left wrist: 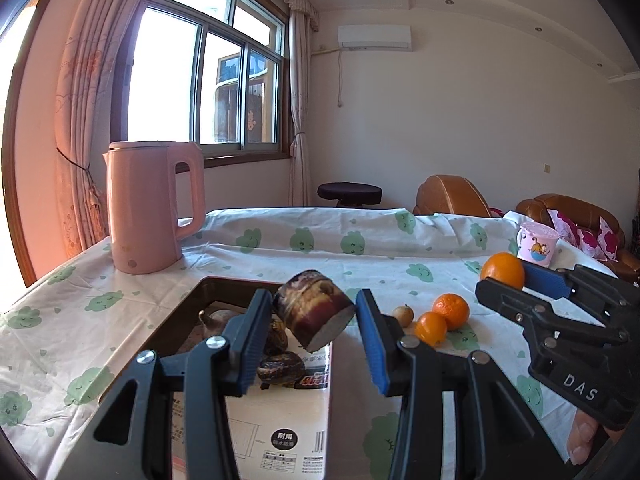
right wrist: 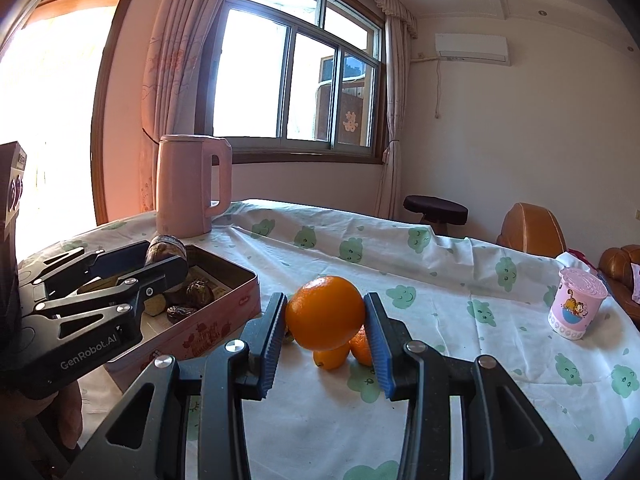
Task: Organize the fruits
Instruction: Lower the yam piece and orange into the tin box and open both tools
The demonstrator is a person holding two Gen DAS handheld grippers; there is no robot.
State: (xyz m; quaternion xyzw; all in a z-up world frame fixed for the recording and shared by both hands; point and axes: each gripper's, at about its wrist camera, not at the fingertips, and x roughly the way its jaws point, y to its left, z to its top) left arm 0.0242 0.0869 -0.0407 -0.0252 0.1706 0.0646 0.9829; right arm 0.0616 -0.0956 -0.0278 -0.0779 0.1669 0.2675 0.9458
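The left gripper [left wrist: 314,354] clasps a dark purple-brown sugarcane chunk [left wrist: 314,314] above the open pink rectangular tin [right wrist: 224,312], while the right gripper [right wrist: 326,350] pinches a big round orange [right wrist: 325,312] over two smaller mandarins [left wrist: 442,318] beneath its fingers.

Pink kettle [left wrist: 154,208] & lidded cartoon cup [right wrist: 576,304] on cloud-print tablecloth [right wrist: 440,280].
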